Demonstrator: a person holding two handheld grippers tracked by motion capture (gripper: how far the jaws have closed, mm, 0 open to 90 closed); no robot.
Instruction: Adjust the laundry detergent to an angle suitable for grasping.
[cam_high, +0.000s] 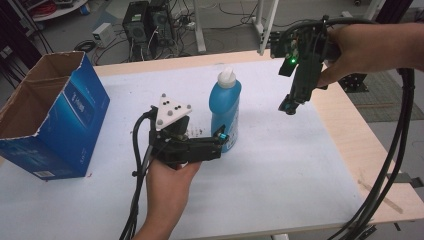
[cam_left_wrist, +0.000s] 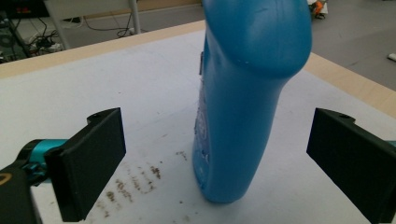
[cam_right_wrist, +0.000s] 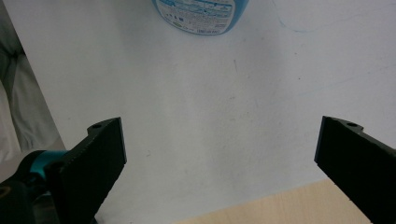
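— What are the two grippers doing?
— The left gripper (cam_high: 220, 141) has its jaws spread wide around the one blue bottle (cam_high: 225, 111), not touching it. The right gripper (cam_high: 289, 107) hangs over the table, jaws apart, empty.
— What else?
— One blue cardboard box (cam_high: 55, 116) at left, on a white table (cam_high: 280, 165); computers (cam_high: 148, 22) behind.

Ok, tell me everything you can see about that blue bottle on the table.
The blue bottle looks like glossy plastic, with a white cap, a curved neck and a printed label low on its front. It stands upright on the white table cover, near the middle. The left gripper is at its base, jaws open on either side with gaps showing, so it is not yet gripped. Brown specks lie on the cover beside it.
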